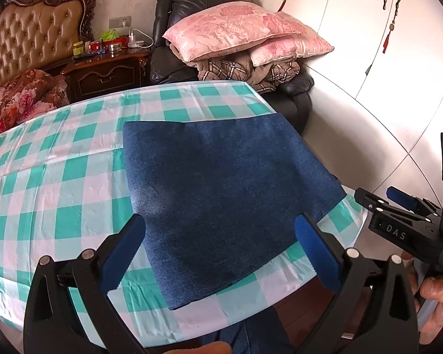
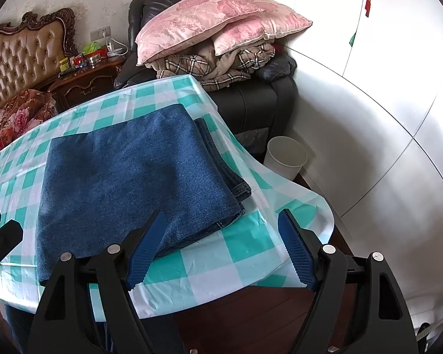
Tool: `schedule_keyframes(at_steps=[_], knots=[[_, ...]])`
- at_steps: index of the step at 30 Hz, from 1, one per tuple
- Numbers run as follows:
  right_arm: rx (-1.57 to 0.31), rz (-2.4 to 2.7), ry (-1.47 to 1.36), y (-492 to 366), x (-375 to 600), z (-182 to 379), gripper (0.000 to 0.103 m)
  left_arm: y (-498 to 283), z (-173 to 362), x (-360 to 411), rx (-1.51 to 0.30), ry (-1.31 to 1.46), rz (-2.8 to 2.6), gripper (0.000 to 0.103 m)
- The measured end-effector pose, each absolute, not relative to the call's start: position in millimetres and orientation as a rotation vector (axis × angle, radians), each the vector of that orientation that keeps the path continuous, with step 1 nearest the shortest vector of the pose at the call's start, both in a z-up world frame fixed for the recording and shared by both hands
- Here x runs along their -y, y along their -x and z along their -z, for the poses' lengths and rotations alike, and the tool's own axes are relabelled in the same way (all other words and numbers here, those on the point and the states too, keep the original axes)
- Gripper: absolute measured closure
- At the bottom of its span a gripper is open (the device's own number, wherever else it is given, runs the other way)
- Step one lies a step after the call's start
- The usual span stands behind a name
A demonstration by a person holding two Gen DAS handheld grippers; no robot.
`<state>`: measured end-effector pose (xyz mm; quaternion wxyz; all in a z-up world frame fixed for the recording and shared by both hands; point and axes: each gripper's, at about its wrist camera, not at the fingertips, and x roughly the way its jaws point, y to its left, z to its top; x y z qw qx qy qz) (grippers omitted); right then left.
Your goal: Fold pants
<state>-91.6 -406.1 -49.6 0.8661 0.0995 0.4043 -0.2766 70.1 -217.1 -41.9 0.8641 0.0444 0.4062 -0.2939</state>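
Right wrist: folded pants (image 2: 133,177), checked tablecloth (image 2: 236,253), white bin (image 2: 286,156) beside

"DAS" on the right tongs (image 1: 372,197), black body.

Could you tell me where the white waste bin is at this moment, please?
In the right wrist view, the white bin stands on the floor to the right of the table, just past its draped cloth and in front of the black armchair.
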Motion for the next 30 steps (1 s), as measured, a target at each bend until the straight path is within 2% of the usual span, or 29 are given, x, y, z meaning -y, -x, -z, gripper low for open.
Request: schedule_keyframes(at_steps=[22, 30], knots=[[-0.854, 0.576, -0.215, 90.7, 406.2, 53.0, 0.027, -68.8, 45.3, 223.4, -0.864, -0.090, 0.627, 0.002], [-0.842, 0.577, -0.269, 93.7, 413.5, 60.3, 0.027, -85.6, 55.8, 222.4, -0.920, 0.023, 0.712, 0.002]])
